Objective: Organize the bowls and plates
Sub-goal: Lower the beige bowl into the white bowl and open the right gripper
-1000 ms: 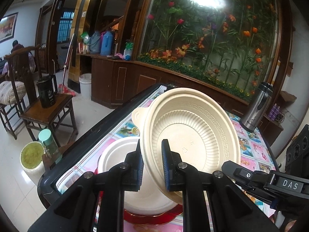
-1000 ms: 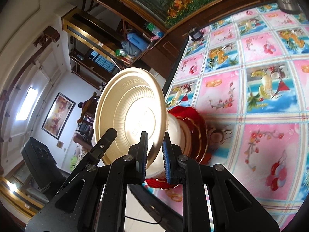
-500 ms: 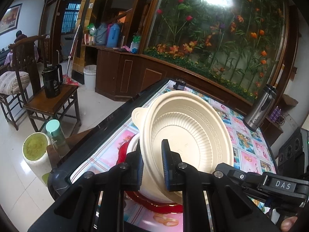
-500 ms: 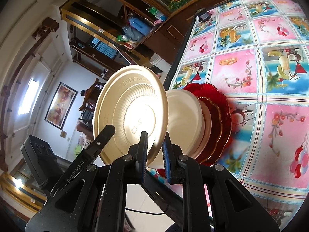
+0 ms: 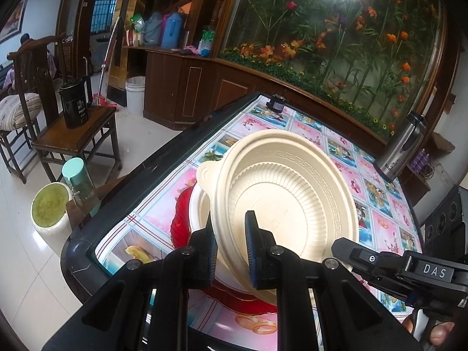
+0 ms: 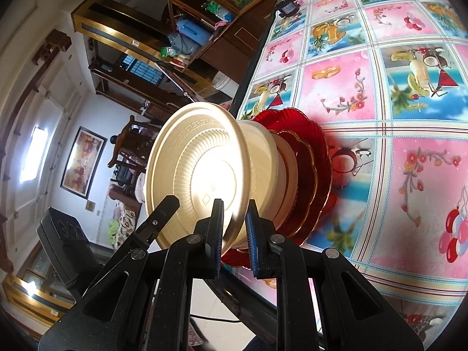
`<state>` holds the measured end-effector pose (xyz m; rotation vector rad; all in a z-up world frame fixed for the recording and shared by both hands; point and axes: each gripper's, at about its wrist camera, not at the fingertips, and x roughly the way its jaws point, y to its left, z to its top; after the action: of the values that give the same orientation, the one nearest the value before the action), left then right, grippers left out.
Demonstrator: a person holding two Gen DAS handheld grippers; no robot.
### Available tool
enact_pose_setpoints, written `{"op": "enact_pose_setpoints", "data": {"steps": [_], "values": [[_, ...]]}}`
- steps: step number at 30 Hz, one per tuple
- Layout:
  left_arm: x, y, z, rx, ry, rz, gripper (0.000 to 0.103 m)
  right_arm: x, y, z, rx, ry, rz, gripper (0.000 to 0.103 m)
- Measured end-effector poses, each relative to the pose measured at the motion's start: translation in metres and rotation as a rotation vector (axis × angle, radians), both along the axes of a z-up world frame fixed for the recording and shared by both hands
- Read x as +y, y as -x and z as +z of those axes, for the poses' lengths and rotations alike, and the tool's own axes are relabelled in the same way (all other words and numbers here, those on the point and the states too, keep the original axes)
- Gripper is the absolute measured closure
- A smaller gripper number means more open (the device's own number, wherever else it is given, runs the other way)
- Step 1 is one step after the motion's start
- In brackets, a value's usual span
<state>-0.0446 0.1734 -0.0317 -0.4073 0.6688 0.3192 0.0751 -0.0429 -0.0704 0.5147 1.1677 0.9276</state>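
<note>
Both my tools pinch the cream bowl's (image 5: 288, 201) rim: left tool (image 5: 229, 248), right tool (image 6: 234, 234). It hangs tilted over the red plates (image 6: 313, 172) stacked on the worktop (image 6: 409, 134). Steel flask (image 5: 402, 152) stands beyond. Right tool reads "DAS".

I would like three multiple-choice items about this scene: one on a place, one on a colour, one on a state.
1. Where does the steel flask stand?
A. on a chair
B. at the table's far right edge
C. on the floor

2. What colour is the plate at the bottom of the stack?
A. red
B. green
C. black

3. How is the cream bowl held?
A. by both grippers
B. by neither gripper
C. by a bare hand

Answers: 1 B, it stands on the patterned cloth; 2 A, its red scalloped rim shows; 3 A, left gripper and right gripper clamp its rim.
</note>
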Motion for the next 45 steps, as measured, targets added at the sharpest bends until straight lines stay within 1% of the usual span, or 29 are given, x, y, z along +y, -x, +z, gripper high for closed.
{"op": "enact_pose_setpoints", "data": {"steps": [11,24,30,34,38,40,41,42,43,44,45], "values": [[0.0,0.0,-0.004,0.012,-0.008,0.004,0.087,0.0,-0.002,-0.006,0.01,0.003,0.0,0.087],[0.004,-0.004,-0.009,0.036,0.008,0.007,0.086,0.004,-0.002,-0.01,0.024,0.019,-0.005,0.087],[0.004,-0.003,-0.009,0.043,0.005,0.004,0.086,0.007,-0.006,-0.016,0.043,0.028,-0.008,0.087],[0.006,-0.003,-0.011,0.056,0.008,-0.011,0.083,0.008,-0.007,-0.016,0.039,0.031,-0.01,0.087],[0.009,0.001,-0.012,0.068,0.034,-0.043,0.078,0.008,-0.006,-0.014,0.009,0.063,-0.028,0.087],[0.008,0.003,-0.011,0.07,0.03,-0.059,0.067,0.007,-0.007,-0.015,0.011,0.07,-0.032,0.087],[0.007,0.002,-0.01,0.07,0.029,-0.074,0.056,0.007,-0.008,-0.016,0.015,0.07,-0.031,0.086],[0.006,0.002,-0.009,0.068,0.033,-0.091,0.051,0.008,-0.009,-0.018,0.022,0.067,-0.029,0.085],[0.005,0.003,-0.008,0.064,0.037,-0.103,0.05,0.008,-0.01,-0.019,0.026,0.067,-0.03,0.085],[0.004,0.003,-0.006,0.062,0.028,-0.104,0.046,0.007,-0.01,-0.02,0.025,0.071,-0.033,0.085],[0.003,0.005,-0.003,0.06,0.001,-0.097,0.042,0.007,-0.01,-0.02,0.019,0.077,-0.034,0.085]]}}
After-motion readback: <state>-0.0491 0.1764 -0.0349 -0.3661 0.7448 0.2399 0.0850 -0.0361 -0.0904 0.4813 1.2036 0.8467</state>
